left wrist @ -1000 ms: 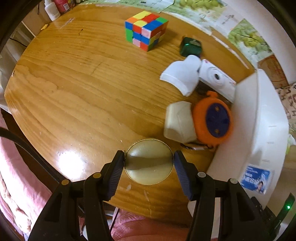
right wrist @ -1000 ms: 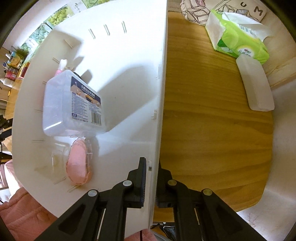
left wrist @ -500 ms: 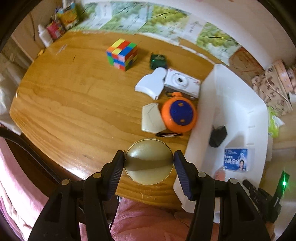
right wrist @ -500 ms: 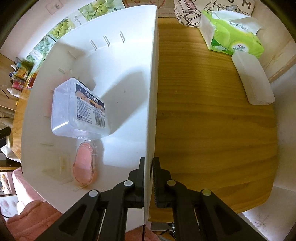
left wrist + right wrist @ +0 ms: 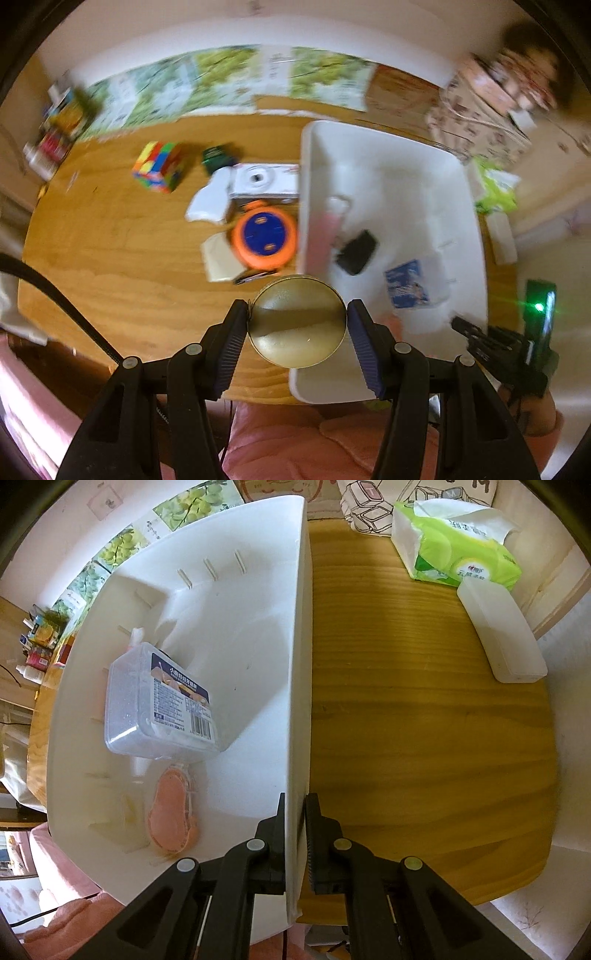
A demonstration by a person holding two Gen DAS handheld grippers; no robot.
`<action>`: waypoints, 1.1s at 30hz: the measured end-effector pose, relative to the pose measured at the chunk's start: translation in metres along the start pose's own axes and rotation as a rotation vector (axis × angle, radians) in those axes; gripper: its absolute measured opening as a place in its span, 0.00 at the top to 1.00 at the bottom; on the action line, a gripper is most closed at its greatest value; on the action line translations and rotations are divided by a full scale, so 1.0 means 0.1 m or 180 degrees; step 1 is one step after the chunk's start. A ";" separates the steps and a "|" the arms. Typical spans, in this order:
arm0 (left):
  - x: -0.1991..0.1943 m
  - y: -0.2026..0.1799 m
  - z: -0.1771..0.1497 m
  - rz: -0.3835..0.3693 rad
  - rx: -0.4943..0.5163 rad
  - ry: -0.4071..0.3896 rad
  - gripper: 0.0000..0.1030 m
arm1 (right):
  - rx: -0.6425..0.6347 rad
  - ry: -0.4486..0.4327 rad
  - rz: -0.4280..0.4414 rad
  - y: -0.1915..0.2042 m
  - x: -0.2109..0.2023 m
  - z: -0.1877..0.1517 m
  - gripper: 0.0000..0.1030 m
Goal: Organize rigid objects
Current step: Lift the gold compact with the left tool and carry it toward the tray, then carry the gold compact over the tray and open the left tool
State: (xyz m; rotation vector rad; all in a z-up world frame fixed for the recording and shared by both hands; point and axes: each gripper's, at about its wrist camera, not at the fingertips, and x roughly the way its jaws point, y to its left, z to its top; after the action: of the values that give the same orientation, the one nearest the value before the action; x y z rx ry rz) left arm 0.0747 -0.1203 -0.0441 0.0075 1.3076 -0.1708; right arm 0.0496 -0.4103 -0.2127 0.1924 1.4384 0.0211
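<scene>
Landmark = white bin [image 5: 413,177]. Left wrist view, far left of the bin on the wooden table [image 5: 110,240]: multicolour puzzle cube [image 5: 159,166], then a dark green box [image 5: 218,157] and a white curved piece [image 5: 208,201]. Closer to the bin: white camera [image 5: 264,179] touching or nearly touching the bin's left wall, orange round reel with blue centre [image 5: 264,236] just beside that wall, a pale flat block [image 5: 219,258] on the reel's far side from the bin. Left gripper [image 5: 297,326] is at medium width, both pads pressed on a round gold tin [image 5: 297,326], held above the bin's near-left corner, partly over the rim; view is motion-blurred. Inside the bin: pink bottle [image 5: 325,236] against the left wall, small black item [image 5: 356,251] mid-floor, clear plastic box with blue label [image 5: 159,701] right of it, pink oval item [image 5: 173,812] near the front wall. Right gripper [image 5: 295,819] is nearly closed, pinching the bin's right wall at the near end. Right of the bin on the table: green tissue pack [image 5: 454,542], white oblong case [image 5: 498,635], both well apart from the bin.
</scene>
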 end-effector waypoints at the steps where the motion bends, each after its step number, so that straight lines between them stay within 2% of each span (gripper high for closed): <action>1: -0.01 -0.08 0.00 -0.0029 0.0092 -0.0025 0.43 | 0.0003 -0.0001 -0.0001 -0.01 -0.02 0.01 0.94; 6: -0.02 -0.42 0.00 -0.0242 0.0486 -0.0125 0.43 | 0.0042 -0.0013 0.0012 -0.01 -0.04 0.06 0.94; 12: 0.09 -0.64 -0.10 -0.0577 0.0738 -0.0181 0.43 | 0.0084 -0.0018 0.0027 -0.06 -0.05 0.05 0.93; 17: 0.18 -0.76 -0.19 -0.0692 0.0851 -0.0364 0.43 | 0.0089 -0.0006 0.0033 -0.06 -0.05 0.03 0.93; 25: 0.23 -0.89 -0.33 -0.0777 0.1032 -0.0428 0.43 | 0.0149 -0.0015 0.0033 -0.05 -0.07 0.05 0.93; 29: 0.20 -0.88 -0.40 -0.0740 0.1098 -0.0498 0.42 | 0.0189 -0.0028 0.0019 -0.06 -0.08 0.04 0.93; 31: 0.18 -0.83 -0.41 -0.0756 0.1070 -0.0525 0.38 | 0.0212 -0.0039 0.0006 -0.06 -0.08 0.04 0.94; 33: 0.17 -0.77 -0.42 -0.0778 0.1033 -0.0565 0.28 | 0.0246 -0.0046 -0.0003 -0.07 -0.08 0.03 0.94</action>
State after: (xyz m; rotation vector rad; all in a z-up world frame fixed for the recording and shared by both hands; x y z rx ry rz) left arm 0.0282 -0.1937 -0.0642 0.1066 1.0897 -0.5790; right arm 0.0505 -0.4181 -0.2051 0.2549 1.4260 -0.0367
